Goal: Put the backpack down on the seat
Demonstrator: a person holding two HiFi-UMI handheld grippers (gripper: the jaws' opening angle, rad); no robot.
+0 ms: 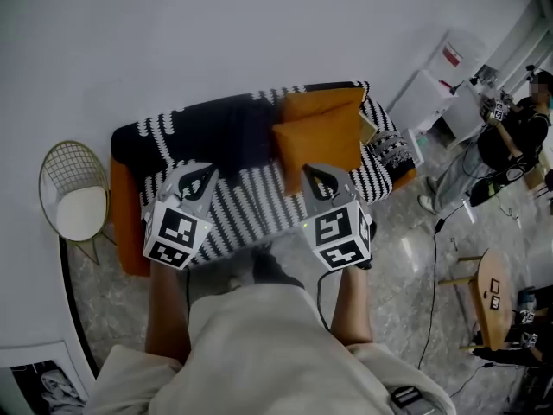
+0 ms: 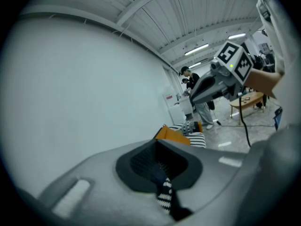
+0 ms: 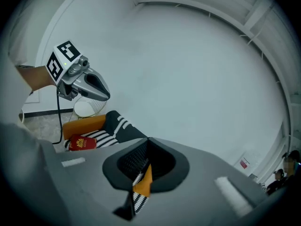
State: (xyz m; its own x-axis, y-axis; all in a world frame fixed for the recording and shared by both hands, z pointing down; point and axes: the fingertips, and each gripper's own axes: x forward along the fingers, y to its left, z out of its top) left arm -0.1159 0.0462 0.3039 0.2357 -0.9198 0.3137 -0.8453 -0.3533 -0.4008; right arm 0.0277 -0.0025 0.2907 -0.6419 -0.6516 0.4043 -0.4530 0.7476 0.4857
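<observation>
Head view: looks steeply down on a black-and-white striped seat [image 1: 251, 201] set against a pale wall [image 1: 259, 24], with the left claw [image 1: 209, 172] and the right claw [image 1: 309, 170] raised side by side over its front edge. Shows both clenched tight on nothing, with no strap or cloth pinched in either. Confirmed in the left gripper view and the right gripper view, where only a sliver of striped cover and orange shows past the closed tips.

Reads as two idle hands held clear of the cushions rather than a grasp under way. Probably either finished with the load or not yet at it; cannot say which from this.

Cannot pick out the backpack with certainty. Finds a dark mass [image 1: 225, 128] at the back left of the seat, against the wall and touching the orange cushions [image 1: 320, 137] propped to its right. May be the backpack, or may be only the black part of the throw. If the backpack, then already resting on the seat, beyond the left claw toward the wall, apart from both claws and held by neither.

Also catches, in the right gripper view, a red booklet [image 3: 82, 142] lying on the stripes near the seat's orange end. Notes a gold wire chair [image 1: 76, 195] standing just beside that end.
</observation>
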